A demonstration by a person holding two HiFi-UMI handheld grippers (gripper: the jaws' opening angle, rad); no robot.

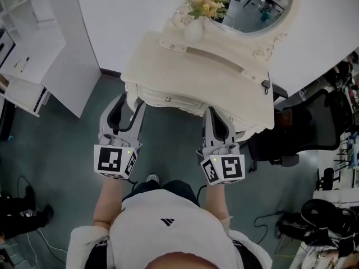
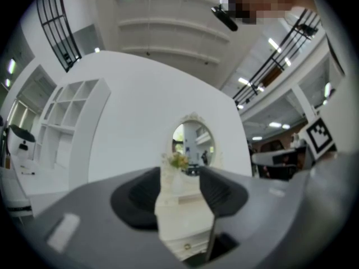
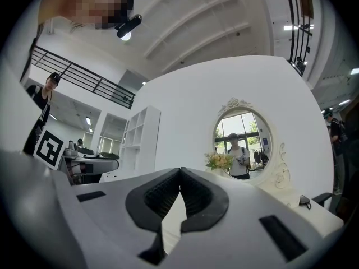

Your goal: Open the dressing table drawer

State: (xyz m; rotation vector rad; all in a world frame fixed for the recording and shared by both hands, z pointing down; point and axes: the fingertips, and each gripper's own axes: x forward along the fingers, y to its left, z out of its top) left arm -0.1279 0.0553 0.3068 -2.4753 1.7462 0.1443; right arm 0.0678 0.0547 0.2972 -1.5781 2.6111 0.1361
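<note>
The cream dressing table stands against the white wall, with an oval mirror and a white vase of yellow flowers on it. Its curved drawer front carries a small round knob. My left gripper hangs just before the table's left front corner, open, with nothing between its fingers. Through its gap, the left gripper view shows the table and a knob. At the right front my right gripper is shut and empty, with its pads meeting at the tips.
A white shelf unit stands to the left. A black office chair sits close on the right of the table. Cables lie on the grey-green floor, and a person's feet show at the far left.
</note>
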